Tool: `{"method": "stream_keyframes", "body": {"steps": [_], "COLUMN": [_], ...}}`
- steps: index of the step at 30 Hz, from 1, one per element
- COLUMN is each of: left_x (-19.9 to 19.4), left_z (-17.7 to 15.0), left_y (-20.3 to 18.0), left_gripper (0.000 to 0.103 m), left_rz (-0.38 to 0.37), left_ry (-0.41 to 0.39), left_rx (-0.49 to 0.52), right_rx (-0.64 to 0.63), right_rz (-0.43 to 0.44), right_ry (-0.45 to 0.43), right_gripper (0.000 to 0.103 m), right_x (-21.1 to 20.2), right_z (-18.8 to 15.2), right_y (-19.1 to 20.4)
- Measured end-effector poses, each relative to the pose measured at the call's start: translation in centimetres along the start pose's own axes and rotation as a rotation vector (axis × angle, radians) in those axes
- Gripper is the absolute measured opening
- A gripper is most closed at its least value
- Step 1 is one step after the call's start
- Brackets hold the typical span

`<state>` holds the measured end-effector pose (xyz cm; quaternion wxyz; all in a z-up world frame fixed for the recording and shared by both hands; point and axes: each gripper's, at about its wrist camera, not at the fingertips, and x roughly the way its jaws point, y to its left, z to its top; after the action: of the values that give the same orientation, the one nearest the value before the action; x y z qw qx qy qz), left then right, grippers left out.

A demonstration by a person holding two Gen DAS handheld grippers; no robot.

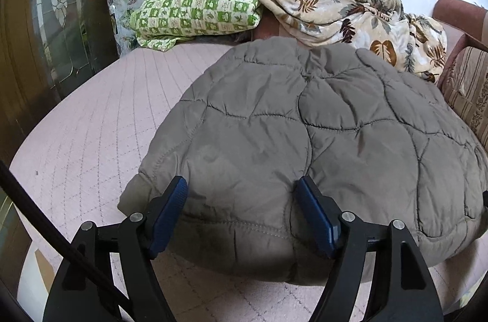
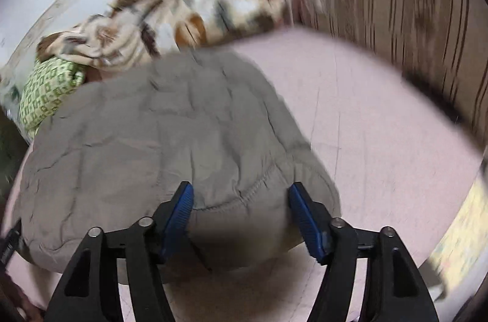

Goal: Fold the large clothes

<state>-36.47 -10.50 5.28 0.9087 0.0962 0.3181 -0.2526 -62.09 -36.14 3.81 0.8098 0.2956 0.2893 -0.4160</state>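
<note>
A grey quilted jacket [image 1: 305,123] lies folded into a thick bundle on a pink quilted bed cover [image 1: 91,123]. My left gripper [image 1: 241,181] stands open over the jacket's near left edge. Its blue pads [image 1: 170,212] are wide apart, with the puffy fabric bulging between them and not pinched. In the blurred right wrist view the same jacket [image 2: 167,133] fills the left and middle. My right gripper [image 2: 241,187] is open above the jacket's near right corner, by a stitched seam, and its pads are clear of the cloth.
At the bed's far side lie a green checked pillow [image 1: 195,8] and a crumpled leaf-print blanket [image 1: 350,8] against a white wall. A striped cushion [image 1: 466,90] borders the right. A wooden door with patterned glass [image 1: 55,17] stands at the left. Bare pink cover [image 2: 366,123] shows right of the jacket.
</note>
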Motion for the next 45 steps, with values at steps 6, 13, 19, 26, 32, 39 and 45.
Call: {"method": "stream_keyframes", "body": {"steps": [6,13,19,26,32,39,45], "left_x": [-2.7,-9.4,-15.5,-14.4,-13.4,-11.0,-9.3], "left_z": [-0.3,-2.9,-5.4,-4.9,-4.0,-4.6,-5.1], "left_y": [-0.2,-0.8,-0.9,-3.0,-4.5,-4.6,-4.4], "left_gripper": [0.075,0.083,0.1,0.101,0.101,0.101,0.101], "left_rz": [-0.061,-0.136,-0.221,-0.1,-0.036,-0.07,-0.025], "left_ry": [-0.063,-0.163,-0.22,-0.136,-0.088,-0.052,-0.045], "left_rx": [0.026,0.083,0.141,0.213,0.282,0.281,0.286], "right_rx": [-0.083,-0.264,-0.337,-0.324,-0.292,-0.404,-0.403], "right_rz": [0.026,0.11,0.204,0.191,0.226,0.202,0.176], "right_ry": [-0.121,-0.295,-0.372,-0.414,-0.418,-0.426,-0.404], "right_gripper": [0.075,0.075,0.083,0.095,0.095,0.099,0.099], "right_x": [-2.6,-8.4,-14.4,-15.7,-15.7,-13.9,-12.0], "right_z": [0.1,-3.6,-8.3,-9.7,-8.5,-8.0,-8.9], "right_y": [1.5,6.1,6.7,6.0,6.1,8.7,10.2]}}
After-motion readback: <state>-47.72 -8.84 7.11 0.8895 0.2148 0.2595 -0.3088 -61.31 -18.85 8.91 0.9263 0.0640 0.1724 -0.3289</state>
